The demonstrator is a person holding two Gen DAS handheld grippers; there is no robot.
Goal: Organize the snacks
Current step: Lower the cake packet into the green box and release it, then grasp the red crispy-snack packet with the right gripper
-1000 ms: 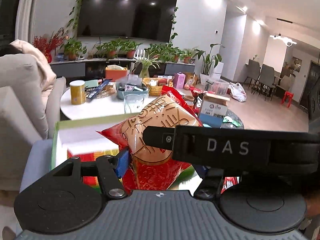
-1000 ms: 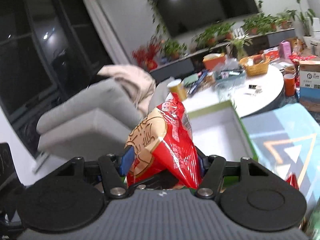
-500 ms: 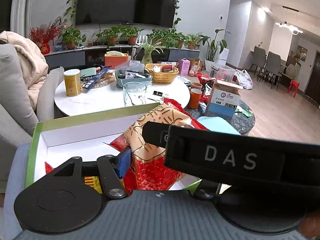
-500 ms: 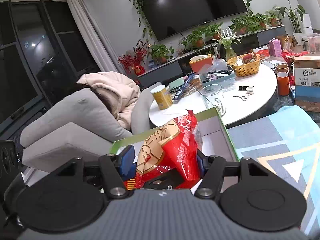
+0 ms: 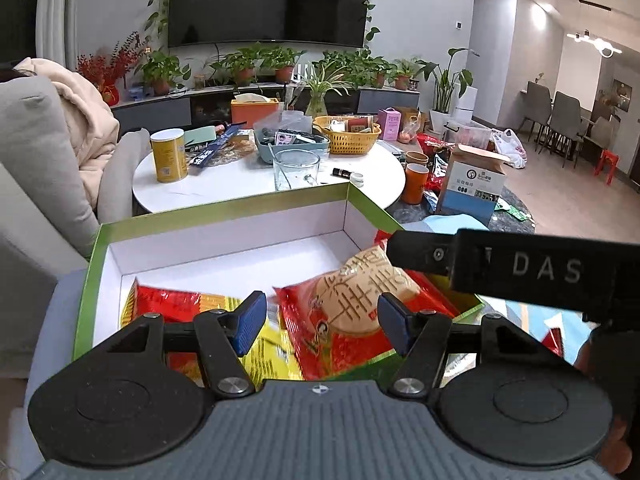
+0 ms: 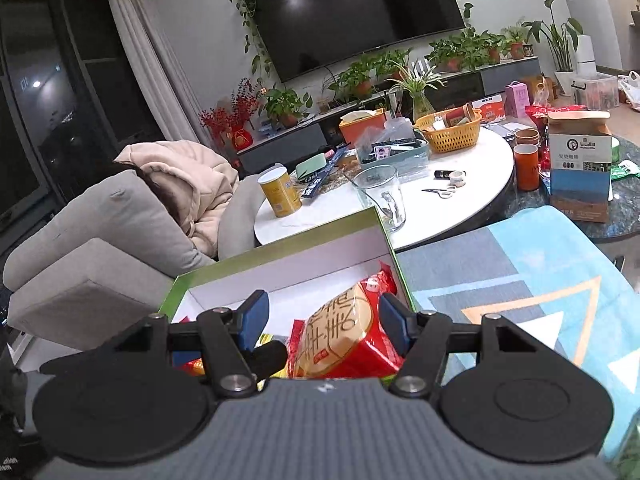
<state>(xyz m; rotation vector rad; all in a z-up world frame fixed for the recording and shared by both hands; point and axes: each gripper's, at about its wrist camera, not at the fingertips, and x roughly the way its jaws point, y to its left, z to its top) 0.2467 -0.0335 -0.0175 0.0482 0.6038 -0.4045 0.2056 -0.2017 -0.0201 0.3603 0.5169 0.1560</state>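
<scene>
Since a second ago, both grippers have come down and the red snack bag (image 5: 360, 300) has gone from being held up above the box to lying low inside it. The green-edged white box (image 5: 224, 210) fills the middle of both wrist views. The bag rests at the box's right end, partly on top of red and yellow packets (image 5: 168, 300) already on the box floor.

The step in hand looks like placing: the bag is being set down among the other snacks. The next move probably calls for letting go of the bag with both grippers and lifting clear without dragging it back out. After that comes a reach for another snack.

The left gripper (image 5: 322, 324) has its jaws partly apart, with the bag between them. A strip of yellow packet shows between its left pad and the bag's edge. The right pad overlaps the bag, so I cannot tell whether it is gripping.

The right gripper (image 6: 324, 322) also stands with its jaws part open around the bag. Its right pad sits against the bag's red edge, and white box floor shows beside its left pad. Whether it has hold of the bag is unclear.

A cluttered round white table (image 5: 240, 188) stands just beyond the box.
</scene>
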